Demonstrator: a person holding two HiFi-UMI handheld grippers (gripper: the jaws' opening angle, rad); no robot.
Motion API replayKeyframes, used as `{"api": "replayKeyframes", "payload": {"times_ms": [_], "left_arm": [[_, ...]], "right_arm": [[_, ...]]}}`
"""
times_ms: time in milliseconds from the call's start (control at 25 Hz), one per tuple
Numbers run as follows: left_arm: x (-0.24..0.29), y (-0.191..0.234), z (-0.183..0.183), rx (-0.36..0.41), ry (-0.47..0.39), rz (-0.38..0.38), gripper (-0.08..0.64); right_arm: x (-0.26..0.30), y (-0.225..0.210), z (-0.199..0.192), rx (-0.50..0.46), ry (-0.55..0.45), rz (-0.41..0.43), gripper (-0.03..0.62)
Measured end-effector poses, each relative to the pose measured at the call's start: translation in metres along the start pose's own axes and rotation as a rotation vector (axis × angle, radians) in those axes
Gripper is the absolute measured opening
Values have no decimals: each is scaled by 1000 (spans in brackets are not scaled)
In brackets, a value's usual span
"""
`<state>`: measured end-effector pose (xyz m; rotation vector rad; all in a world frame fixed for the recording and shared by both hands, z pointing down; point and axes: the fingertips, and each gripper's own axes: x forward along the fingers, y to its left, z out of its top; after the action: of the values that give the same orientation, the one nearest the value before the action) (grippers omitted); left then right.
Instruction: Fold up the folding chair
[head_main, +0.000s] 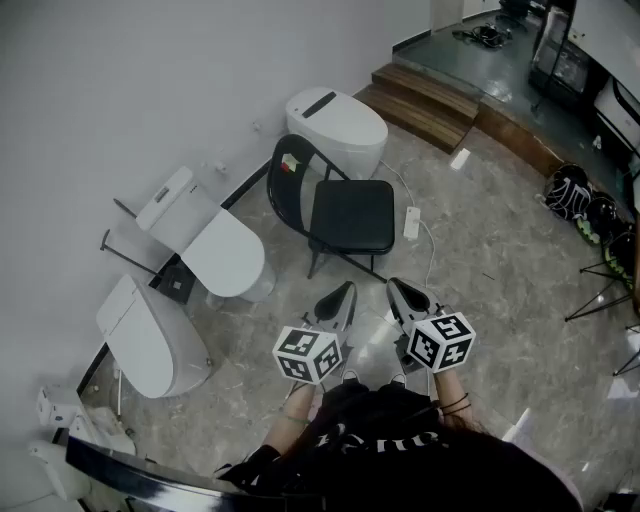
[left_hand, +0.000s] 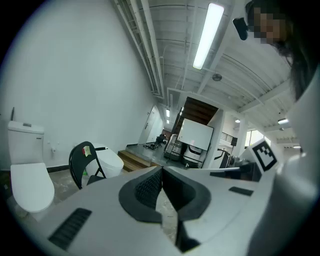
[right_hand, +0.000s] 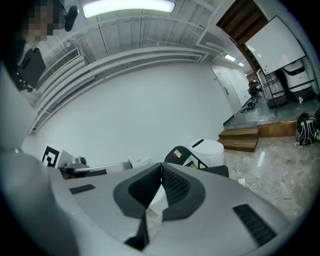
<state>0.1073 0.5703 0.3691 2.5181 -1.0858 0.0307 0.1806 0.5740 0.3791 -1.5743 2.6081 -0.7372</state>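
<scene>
Hovering side by side, the left hand-held gripper (head_main: 343, 295) and right hand-held gripper (head_main: 400, 293) were both clenched on nothing (jaws fully together). Beyond them the chair (head_main: 345, 210) stood unfolded on the floor (head_main: 500, 280), a toilet (head_main: 335, 125) just behind it.

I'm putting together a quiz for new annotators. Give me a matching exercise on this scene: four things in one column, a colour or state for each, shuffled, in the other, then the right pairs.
Things:
1. folding chair
2. left gripper
3. wooden steps
4. toilet behind the chair

Colour or state:
a. brown
b. white
c. shut, nothing between the jaws
d. black, seat unfolded

Pairs: 1-d, 2-c, 3-a, 4-b.
</scene>
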Motion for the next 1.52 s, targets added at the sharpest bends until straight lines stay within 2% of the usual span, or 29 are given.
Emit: {"api": "replayKeyframes", "payload": {"times_ms": [360, 600, 800, 1000, 1160, 1520], "left_arm": [[-17, 32, -3, -1, 15, -20, 5], [-12, 56, -7, -24, 24, -11, 5], [9, 81, -4, -48, 27, 15, 5], [50, 109, 6, -56, 27, 45, 5], [95, 137, 26, -49, 26, 78, 4], [209, 187, 77, -64, -30, 147, 5]], "right_arm": [[17, 9, -13, 23, -20, -55, 12], [31, -5, -19, 38, -4, -93, 12], [55, -24, -13, 52, 4, -90, 12], [96, -59, 2, 53, 20, -76, 12], [140, -91, 31, 54, 27, -48, 12], [228, -175, 98, 32, 51, 27, 12]]}}
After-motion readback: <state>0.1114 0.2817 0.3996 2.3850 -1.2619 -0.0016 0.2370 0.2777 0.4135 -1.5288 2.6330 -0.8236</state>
